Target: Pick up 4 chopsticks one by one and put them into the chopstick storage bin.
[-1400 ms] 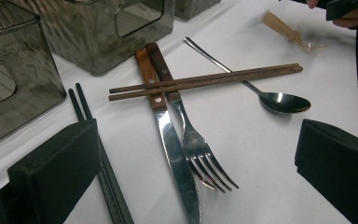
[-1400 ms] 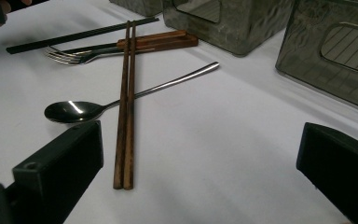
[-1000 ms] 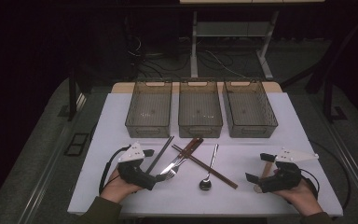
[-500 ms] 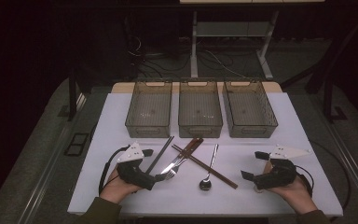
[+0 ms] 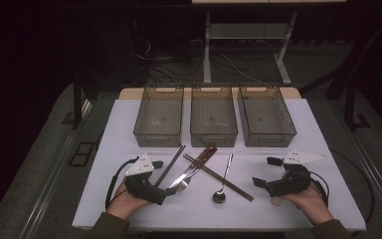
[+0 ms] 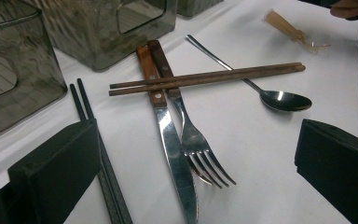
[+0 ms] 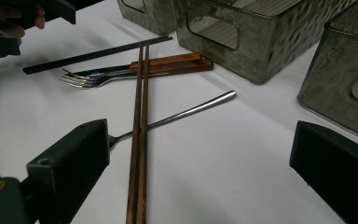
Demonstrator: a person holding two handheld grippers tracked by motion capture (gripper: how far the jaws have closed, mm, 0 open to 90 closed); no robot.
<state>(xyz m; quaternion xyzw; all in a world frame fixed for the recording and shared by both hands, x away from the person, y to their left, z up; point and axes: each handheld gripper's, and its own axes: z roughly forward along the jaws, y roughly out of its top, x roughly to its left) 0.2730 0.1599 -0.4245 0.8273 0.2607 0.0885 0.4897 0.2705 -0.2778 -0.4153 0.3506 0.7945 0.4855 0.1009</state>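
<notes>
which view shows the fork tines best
The left gripper view: the fork lies close, its tines plain beside the knife. The right gripper view shows the fork farther off, tines small. In the high view the fork is tiny, by the left tool.

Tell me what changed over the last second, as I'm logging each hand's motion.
The right tongs swung from pointing inward-up to pointing left toward the brown chopsticks, jaws open, holding nothing. The left tongs stayed by the fork, open. Knife, spoon, black chopsticks and bins did not move.
</notes>
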